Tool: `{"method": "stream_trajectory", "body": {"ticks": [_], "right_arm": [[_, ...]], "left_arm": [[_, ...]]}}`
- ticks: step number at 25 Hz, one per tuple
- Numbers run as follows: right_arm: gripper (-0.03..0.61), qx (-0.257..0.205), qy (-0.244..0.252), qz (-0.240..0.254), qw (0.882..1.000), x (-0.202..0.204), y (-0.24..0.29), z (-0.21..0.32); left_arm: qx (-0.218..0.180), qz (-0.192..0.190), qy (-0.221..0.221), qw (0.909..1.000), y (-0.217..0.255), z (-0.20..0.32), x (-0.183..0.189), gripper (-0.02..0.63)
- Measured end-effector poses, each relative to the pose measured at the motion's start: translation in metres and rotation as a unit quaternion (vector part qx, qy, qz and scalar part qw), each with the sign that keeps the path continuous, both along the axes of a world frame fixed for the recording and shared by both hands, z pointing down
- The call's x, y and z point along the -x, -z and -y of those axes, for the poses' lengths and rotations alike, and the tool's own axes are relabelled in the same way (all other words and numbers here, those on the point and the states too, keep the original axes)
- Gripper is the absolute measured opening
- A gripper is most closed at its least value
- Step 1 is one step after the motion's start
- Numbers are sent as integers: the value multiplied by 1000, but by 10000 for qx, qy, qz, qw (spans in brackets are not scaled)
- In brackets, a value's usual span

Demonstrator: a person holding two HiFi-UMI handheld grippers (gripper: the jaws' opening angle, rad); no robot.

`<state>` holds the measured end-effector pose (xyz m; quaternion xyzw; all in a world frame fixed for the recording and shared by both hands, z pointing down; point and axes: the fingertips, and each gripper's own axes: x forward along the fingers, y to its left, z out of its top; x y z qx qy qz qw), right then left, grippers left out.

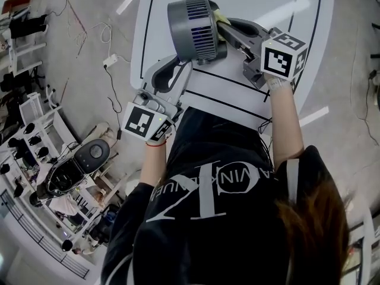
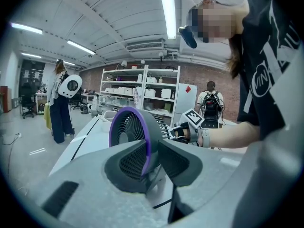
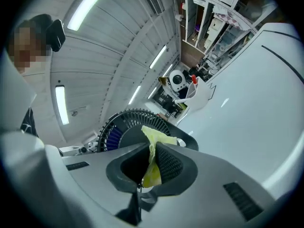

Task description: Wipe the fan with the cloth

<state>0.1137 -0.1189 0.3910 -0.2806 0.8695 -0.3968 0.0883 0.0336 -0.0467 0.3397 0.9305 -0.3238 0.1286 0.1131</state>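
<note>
A grey desk fan (image 1: 193,28) with a purple ring stands on the white table (image 1: 237,94). My left gripper (image 1: 176,64) reaches up from the lower left and is shut on the fan (image 2: 130,137), with the purple rim and housing between its pads. A yellow cloth (image 1: 221,18) lies against the fan's right side. My right gripper (image 1: 227,29) is shut on that cloth (image 3: 154,160), a fold of which sticks out past the pads onto the ribbed back grille of the fan (image 3: 133,125).
Black lines cross the table, and its rounded near edge lies close to the person's body. Cables and a power strip (image 1: 110,60) lie on the floor at left. Shelves (image 2: 142,89) and two people (image 2: 61,103) stand beyond the table.
</note>
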Motion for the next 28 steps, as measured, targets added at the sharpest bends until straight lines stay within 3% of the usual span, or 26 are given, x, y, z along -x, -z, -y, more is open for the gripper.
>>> {"method": "stream_trajectory", "body": {"ticks": [6,13,18,22,28], "right_arm": [[29,280,189,-83,9994,1,-6,-13],[31,137,278,4,9995,1,14,-25],[31,-449,215,-438,9978,14,36,-11],[31,-1183,172,-1225,9852,19,61,7],[32,-1640,164,-1671,9721,19,89,20]], "left_arm": [[3,-49,46,10000,1,8,-3,91],[-19,-132,159,9998,2,11,1,90],[-30,-85,140,9999,-3,18,20,91],[-53,-116,78,9999,-7,23,28,91],[-47,-184,28,9998,-7,18,24,91]]}}
